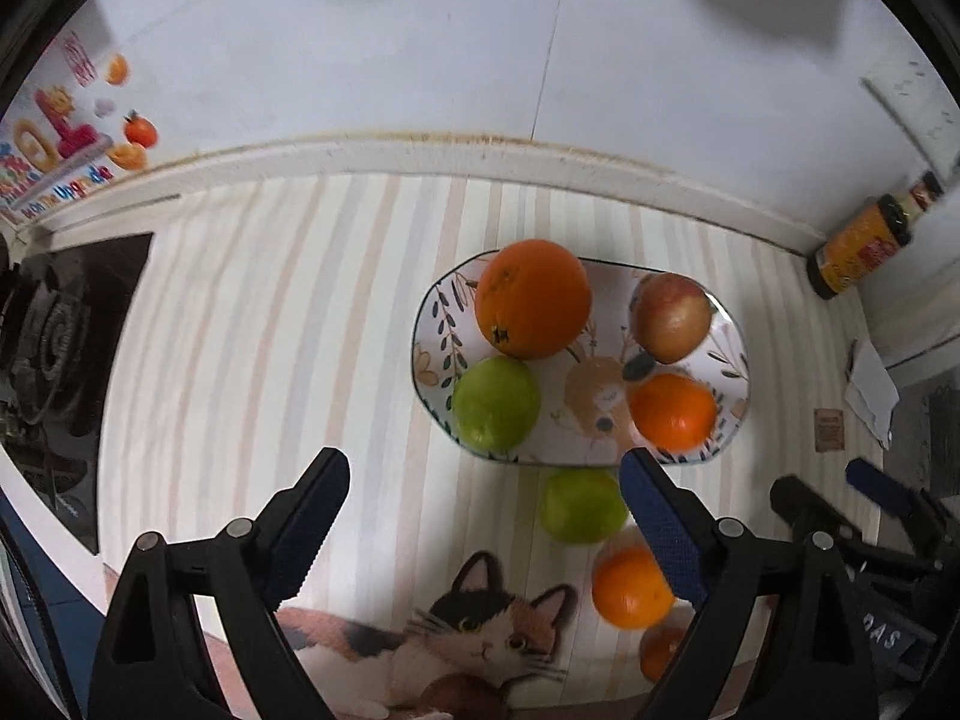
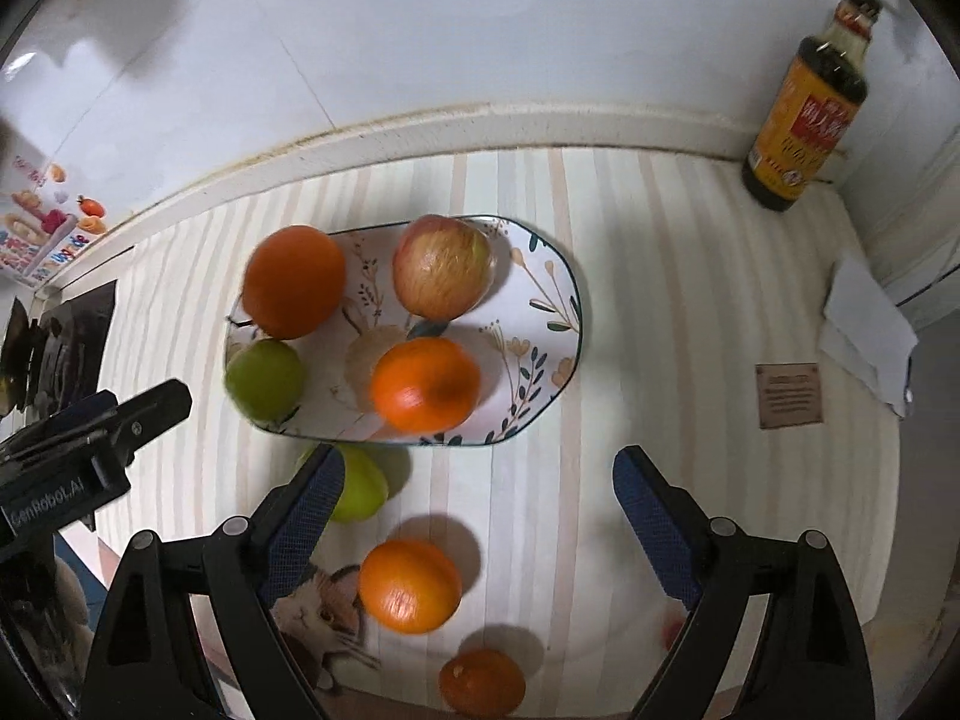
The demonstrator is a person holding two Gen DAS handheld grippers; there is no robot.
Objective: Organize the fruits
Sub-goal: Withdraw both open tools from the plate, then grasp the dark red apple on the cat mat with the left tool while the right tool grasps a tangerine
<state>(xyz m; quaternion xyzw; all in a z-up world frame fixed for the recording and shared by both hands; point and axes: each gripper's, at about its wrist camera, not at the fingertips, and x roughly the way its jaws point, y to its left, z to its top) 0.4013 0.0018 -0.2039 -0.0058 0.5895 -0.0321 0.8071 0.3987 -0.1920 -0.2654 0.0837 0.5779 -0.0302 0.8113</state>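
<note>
A patterned plate (image 1: 729, 324) (image 2: 552, 324) holds a large orange (image 1: 533, 299) (image 2: 295, 282), a red apple (image 1: 671, 317) (image 2: 443, 266), a green fruit (image 1: 495, 408) (image 2: 265, 381) and a small orange (image 1: 674, 411) (image 2: 426, 384). On the mat in front of the plate lie a green fruit (image 1: 581, 504) (image 2: 360, 489), an orange (image 1: 630, 588) (image 2: 410, 587) and a smaller orange (image 1: 660, 651) (image 2: 482, 683). My left gripper (image 1: 485, 513) is open and empty above the mat. My right gripper (image 2: 479, 507) is open and empty above the loose orange.
A sauce bottle (image 2: 804, 102) (image 1: 864, 243) stands at the back right by the wall. Folded paper (image 2: 870, 330) lies at the right. A gas stove (image 1: 54, 336) is at the left. The mat has a cat picture (image 1: 474, 642).
</note>
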